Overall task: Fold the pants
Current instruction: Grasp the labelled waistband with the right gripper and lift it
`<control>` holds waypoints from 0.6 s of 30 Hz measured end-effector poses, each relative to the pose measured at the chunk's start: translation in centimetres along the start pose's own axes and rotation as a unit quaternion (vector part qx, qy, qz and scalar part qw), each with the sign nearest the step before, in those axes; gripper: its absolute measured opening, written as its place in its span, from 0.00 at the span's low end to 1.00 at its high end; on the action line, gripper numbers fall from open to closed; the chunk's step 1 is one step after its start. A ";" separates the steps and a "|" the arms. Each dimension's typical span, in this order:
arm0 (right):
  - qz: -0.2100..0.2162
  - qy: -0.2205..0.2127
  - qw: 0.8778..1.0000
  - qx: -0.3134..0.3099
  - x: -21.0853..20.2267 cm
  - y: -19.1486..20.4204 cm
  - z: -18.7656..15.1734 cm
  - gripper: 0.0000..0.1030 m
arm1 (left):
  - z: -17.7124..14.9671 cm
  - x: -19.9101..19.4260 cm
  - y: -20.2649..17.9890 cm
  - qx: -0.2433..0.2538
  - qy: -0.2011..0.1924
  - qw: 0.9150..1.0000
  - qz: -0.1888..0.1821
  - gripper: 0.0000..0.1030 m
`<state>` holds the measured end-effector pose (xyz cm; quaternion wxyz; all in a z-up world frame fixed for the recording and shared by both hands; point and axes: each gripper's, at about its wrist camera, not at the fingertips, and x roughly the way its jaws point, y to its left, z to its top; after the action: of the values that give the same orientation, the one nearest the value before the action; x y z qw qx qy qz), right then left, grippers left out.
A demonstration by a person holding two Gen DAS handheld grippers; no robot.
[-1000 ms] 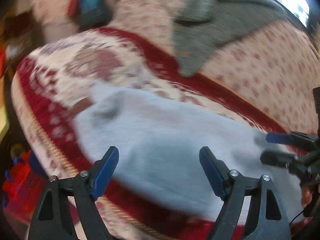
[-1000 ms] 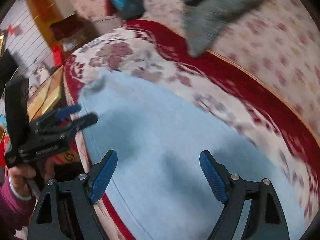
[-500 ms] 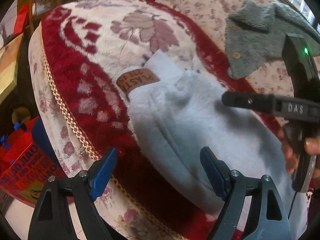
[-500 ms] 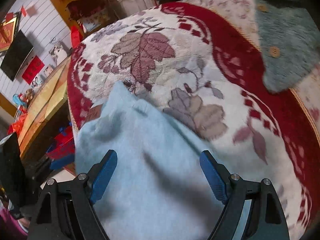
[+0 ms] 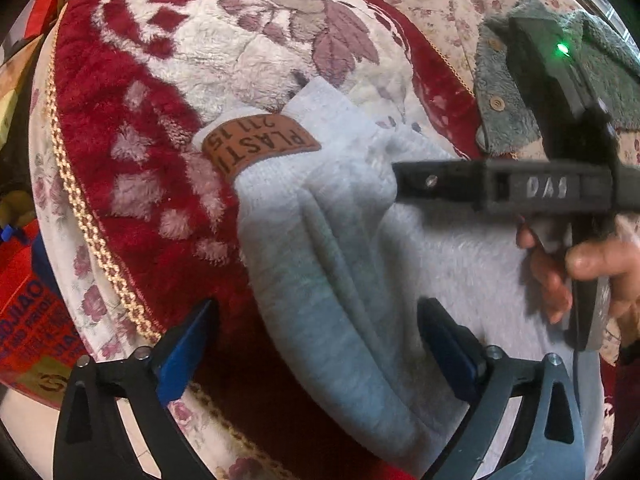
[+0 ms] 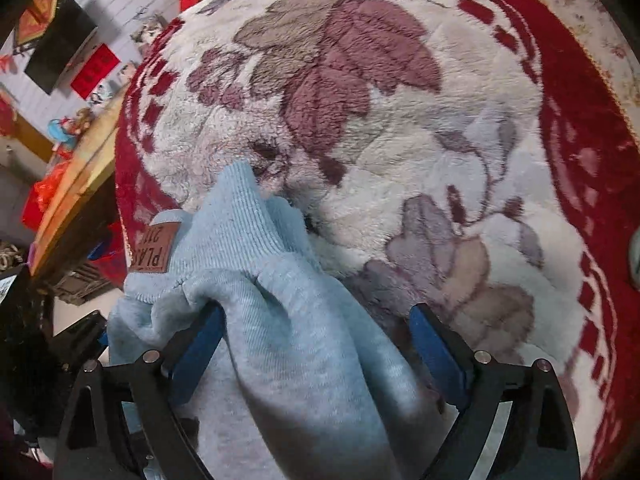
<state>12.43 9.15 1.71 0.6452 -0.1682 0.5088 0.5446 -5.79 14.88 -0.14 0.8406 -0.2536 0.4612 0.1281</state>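
One pair of pale blue-grey fleece pants [image 5: 360, 264] lies on a plush blanket [image 5: 224, 56] patterned in red and cream with leaves, which covers a cushioned seat. The ribbed waistband end, marked by a brown leather patch [image 5: 260, 146], points toward the blanket's cream middle, and the garment's long axis runs from there back toward both grippers, close beside the red border and the gold braid trim [image 5: 92, 236] at the blanket's edge. The cloth is bunched into lengthwise ridges near the waistband. The left gripper [image 5: 316, 348] hangs over the lower stretch of the pants, its jaws wide and opening; cloth lies below the gap, but the blue pads are clear of it. The right gripper [image 6: 316, 348] straddles a raised fold just behind the waistband, its jaws closing, with the fabric between them and the left pad against the fold, not yet pinched. A grey-green fleece garment [image 5: 512, 120] with buttons lies beyond the red border.
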 end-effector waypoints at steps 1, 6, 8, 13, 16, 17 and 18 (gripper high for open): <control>0.010 -0.006 1.000 -0.009 0.0 0.3 -0.2 0.74 | 0.0 0.1 0.0 0.001 -0.001 1.000 -0.001 0.97; -0.006 -0.021 0.999 -0.034 -1.7 2.0 -1.0 0.43 | 0.2 -0.5 -0.9 0.027 -0.015 0.998 -0.061 0.29; -0.020 -0.029 0.998 -0.046 -3.0 2.8 -1.0 0.37 | 0.2 -1.4 -1.7 0.044 -0.039 0.997 -0.054 0.23; -0.038 -0.063 0.995 -0.074 -8.0 4.8 -1.5 0.34 | -0.3 -5.4 -3.5 0.071 -0.112 0.989 -0.071 0.20; -0.043 -0.092 0.990 -0.102 -11.9 6.0 -2.5 0.34 | -1.6 -8.9 -5.6 0.104 -0.162 0.979 -0.072 0.20; -0.047 -0.099 0.988 -0.109 -13.4 6.2 -2.9 0.34 | -2.4 -10.2 -6.7 0.127 -0.178 0.973 -0.068 0.20; -0.051 -0.103 0.987 -0.114 -14.7 6.5 -3.6 0.34 | -3.1 -11.1 -7.7 0.145 -0.188 0.969 -0.067 0.20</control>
<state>6.68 0.88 14.75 0.6982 -0.2092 0.3648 0.5794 -10.52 6.96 10.18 0.9467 -0.1302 0.2907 0.0486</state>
